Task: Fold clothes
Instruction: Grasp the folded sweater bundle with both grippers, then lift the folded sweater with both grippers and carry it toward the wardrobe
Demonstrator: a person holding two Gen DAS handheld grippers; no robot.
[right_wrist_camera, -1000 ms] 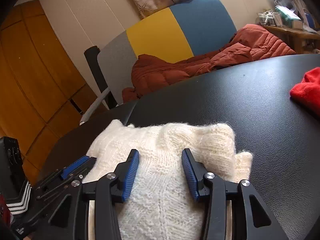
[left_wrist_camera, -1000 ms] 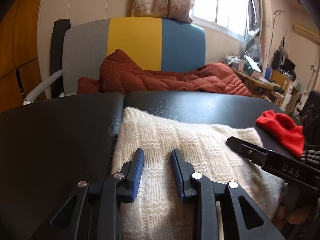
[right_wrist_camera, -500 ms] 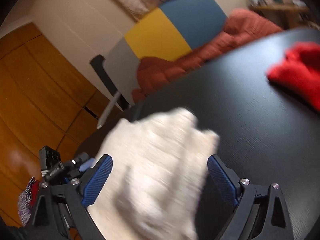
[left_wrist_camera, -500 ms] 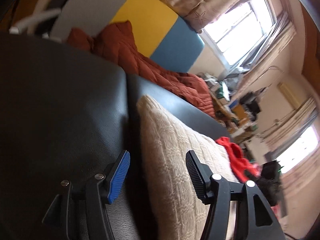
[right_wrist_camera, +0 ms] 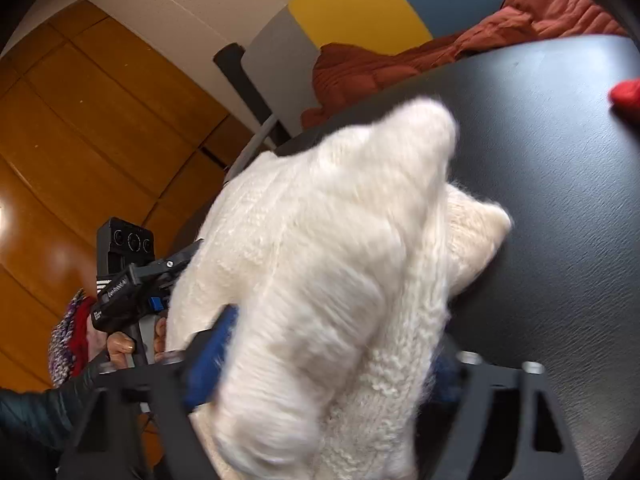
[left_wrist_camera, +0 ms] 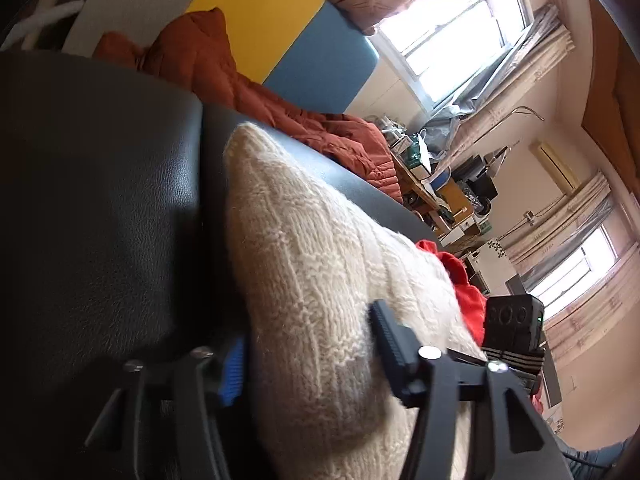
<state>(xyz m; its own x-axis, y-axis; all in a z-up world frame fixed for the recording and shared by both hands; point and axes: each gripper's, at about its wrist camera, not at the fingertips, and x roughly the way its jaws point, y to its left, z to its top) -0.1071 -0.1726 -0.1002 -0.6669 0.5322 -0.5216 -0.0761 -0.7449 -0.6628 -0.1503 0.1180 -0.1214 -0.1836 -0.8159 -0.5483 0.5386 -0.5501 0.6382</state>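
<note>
Cream knitted sweater (left_wrist_camera: 320, 300), folded thick, is bulging up between both claws' fingers, far end resting on the worktop (right_wrist_camera: 560, 152) ahead.

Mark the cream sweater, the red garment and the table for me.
cream sweater (left_wrist_camera: 316, 280), left wrist view, knit middle.
red garment (left_wrist_camera: 460, 280), left wrist view, visible fold behind the sweater.
table (right_wrist_camera: 560, 160), right wrist view, bare black top.
</note>
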